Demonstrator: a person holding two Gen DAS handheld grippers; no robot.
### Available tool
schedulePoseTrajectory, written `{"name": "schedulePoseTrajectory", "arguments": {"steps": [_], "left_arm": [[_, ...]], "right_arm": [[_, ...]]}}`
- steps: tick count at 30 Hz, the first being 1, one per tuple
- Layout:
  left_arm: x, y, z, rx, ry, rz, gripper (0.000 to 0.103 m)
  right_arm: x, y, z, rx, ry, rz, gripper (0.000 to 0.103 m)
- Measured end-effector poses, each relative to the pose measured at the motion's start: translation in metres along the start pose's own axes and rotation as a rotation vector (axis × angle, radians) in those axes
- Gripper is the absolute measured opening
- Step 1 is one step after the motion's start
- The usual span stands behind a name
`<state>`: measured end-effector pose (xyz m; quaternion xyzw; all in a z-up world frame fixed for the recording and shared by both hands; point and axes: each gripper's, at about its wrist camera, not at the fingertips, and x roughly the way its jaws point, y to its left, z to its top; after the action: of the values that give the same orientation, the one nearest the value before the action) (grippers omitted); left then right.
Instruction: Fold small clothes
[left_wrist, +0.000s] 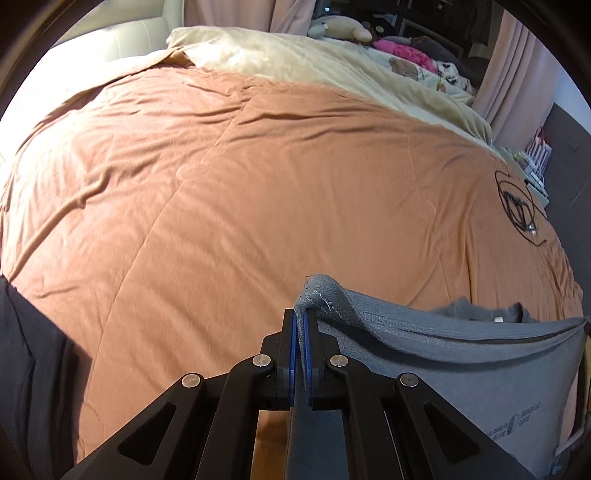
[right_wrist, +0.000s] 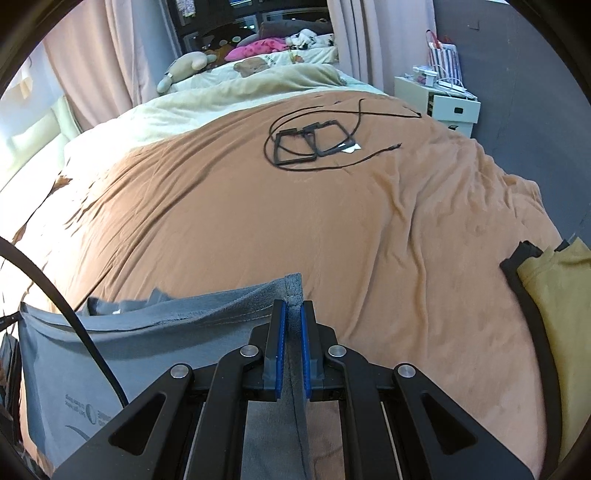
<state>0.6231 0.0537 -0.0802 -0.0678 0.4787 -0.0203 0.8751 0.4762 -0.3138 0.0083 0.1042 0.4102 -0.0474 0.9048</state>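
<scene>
Left gripper (left_wrist: 300, 317) and right gripper (right_wrist: 291, 308) each pinch a corner of the grey fleece garment (left_wrist: 424, 354) above the orange quilted bedspread (left_wrist: 221, 184)

We see daylight glare washing out the far left, fisheye bending and dark corners, slight blur on the grey garment (left_wrist: 424, 332)
</scene>
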Motion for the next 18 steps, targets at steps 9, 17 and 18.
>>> {"name": "schedulePoseTrajectory", "arguments": {"steps": [9, 17, 18], "left_arm": [[0.029, -0.004, 0.023, 0.007, -0.004, 0.031, 0.003], [0.072, 0.000, 0.024, 0.009, 0.065, 0.061, 0.003], [0.077, 0.000, 0.023, 0.011, 0.073, 0.066, 0.003]], "right_arm": [[0.041, 0.009, 0.025, -0.003, 0.027, -0.038, 0.004], [0.086, 0.006, 0.032, 0.016, 0.093, -0.070, 0.004], [0.092, 0.006, 0.031, 0.017, 0.103, -0.075, 0.004]]}}
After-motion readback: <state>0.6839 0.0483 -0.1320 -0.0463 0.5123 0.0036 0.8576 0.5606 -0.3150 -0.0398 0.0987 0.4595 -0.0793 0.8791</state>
